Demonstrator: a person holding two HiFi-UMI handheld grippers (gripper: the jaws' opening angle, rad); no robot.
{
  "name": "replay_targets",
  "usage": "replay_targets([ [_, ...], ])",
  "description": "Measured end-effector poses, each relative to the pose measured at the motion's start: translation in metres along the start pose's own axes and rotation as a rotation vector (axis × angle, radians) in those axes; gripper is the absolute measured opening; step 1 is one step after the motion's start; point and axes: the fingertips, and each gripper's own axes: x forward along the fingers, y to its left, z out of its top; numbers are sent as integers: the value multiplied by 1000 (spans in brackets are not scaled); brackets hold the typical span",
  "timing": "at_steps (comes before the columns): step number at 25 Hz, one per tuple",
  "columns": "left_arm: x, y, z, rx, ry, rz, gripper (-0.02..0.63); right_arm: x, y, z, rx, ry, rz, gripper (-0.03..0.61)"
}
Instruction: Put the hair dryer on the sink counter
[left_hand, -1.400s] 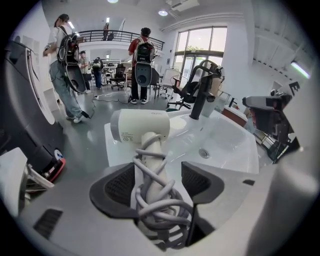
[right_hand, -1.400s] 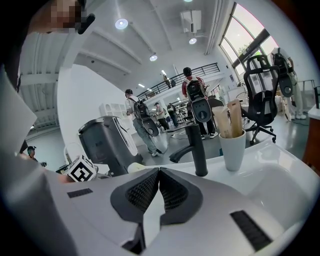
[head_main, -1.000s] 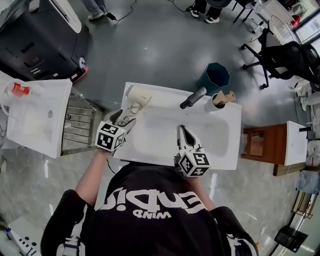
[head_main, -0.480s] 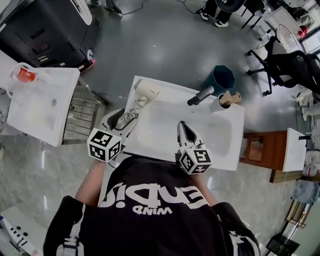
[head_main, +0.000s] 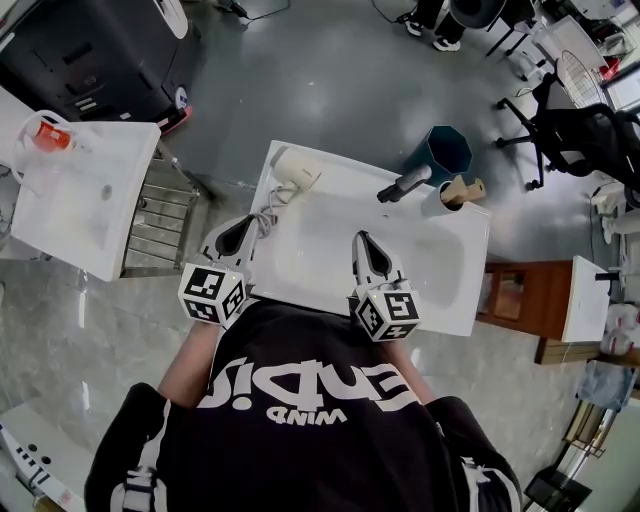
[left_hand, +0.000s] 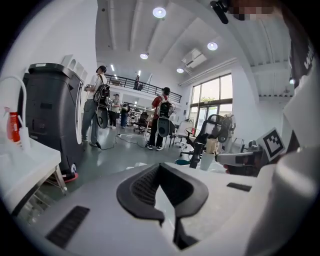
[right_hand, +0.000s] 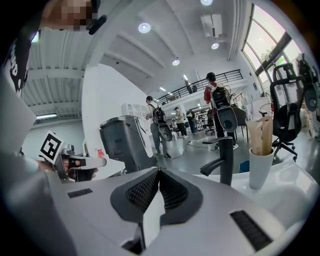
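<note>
The cream hair dryer (head_main: 295, 165) lies on the far left corner of the white sink counter (head_main: 455, 300), its grey cord (head_main: 265, 214) trailing toward me. My left gripper (head_main: 243, 229) hovers at the counter's left edge beside the cord, shut and empty; in the left gripper view its jaws (left_hand: 159, 165) meet with nothing between them and hide the dryer. My right gripper (head_main: 362, 241) hangs over the basin, also shut and empty (right_hand: 159, 170). Neither gripper touches the dryer.
A black faucet (head_main: 403, 183) and a cup of sticks (head_main: 455, 192) stand at the counter's back right. Behind it sits a teal bin (head_main: 440, 152). To the left are a metal rack (head_main: 150, 220) and a second basin (head_main: 70, 190) with a red-capped bottle (head_main: 45, 135).
The left gripper has drawn back toward me from the dryer's cord end, and its jaws have gone from open to shut. The right gripper has barely moved.
</note>
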Motion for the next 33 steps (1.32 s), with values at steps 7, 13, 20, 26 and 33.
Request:
replay_targets([
  [7, 10, -4, 8, 23, -16, 6, 8, 3, 3, 1, 11, -10, 0, 23],
  [13, 11, -2, 6, 20, -4, 15, 8, 3, 1, 0, 19, -13, -8, 23],
  [20, 9, 4, 0, 2, 15, 27, 9, 3, 0, -3, 28, -10, -18, 23],
  [26, 8, 5, -5, -5, 34, 30, 9, 5, 1, -4, 33, -6, -15, 23],
  [33, 8, 7, -7, -13, 50, 39, 9, 4, 0, -2, 38, -2, -18, 23],
])
